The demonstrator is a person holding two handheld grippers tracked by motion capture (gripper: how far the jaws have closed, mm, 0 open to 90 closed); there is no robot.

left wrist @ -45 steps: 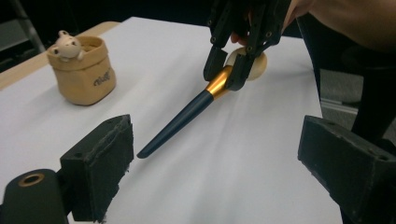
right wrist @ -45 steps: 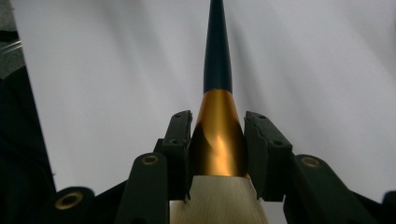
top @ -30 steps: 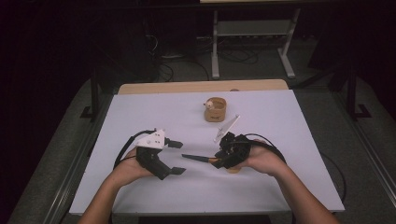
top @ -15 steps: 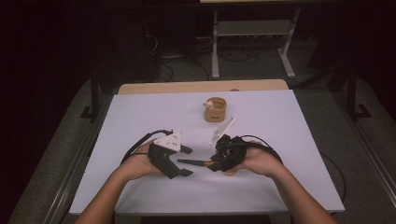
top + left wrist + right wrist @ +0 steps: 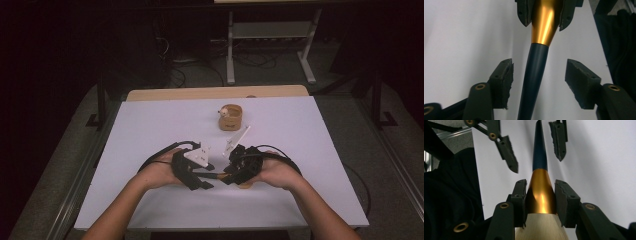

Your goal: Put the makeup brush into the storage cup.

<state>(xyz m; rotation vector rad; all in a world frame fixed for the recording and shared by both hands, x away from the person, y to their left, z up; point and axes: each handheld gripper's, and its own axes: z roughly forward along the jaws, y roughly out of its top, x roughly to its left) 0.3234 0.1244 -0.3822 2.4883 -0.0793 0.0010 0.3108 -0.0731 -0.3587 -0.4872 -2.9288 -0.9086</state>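
Observation:
A brush with a dark blue handle [image 5: 534,75], gold ferrule [image 5: 540,195] and pale bristles [image 5: 541,227] is held level over the white table [image 5: 150,125]. My right gripper [image 5: 540,192] is shut on the ferrule. My left gripper [image 5: 539,72] faces it, and its jaws have just been closing with the handle between them. Its pads [image 5: 504,75] stand a little off the handle on both sides, touching nothing. In the high view the left gripper [image 5: 202,177] and right gripper [image 5: 227,177] meet tip to tip near the table's front middle, with the brush [image 5: 216,176] between them.
A small round wooden cup [image 5: 230,117] with something pale inside stands at the back middle of the table. A wooden strip [image 5: 215,92] runs along the far edge. Beyond it a metal stand [image 5: 270,35] and cables sit on the dark floor.
My left gripper has moved right toward the right gripper and brought its jaws around the brush's handle, closing them partway. The right gripper has stayed put with the brush.

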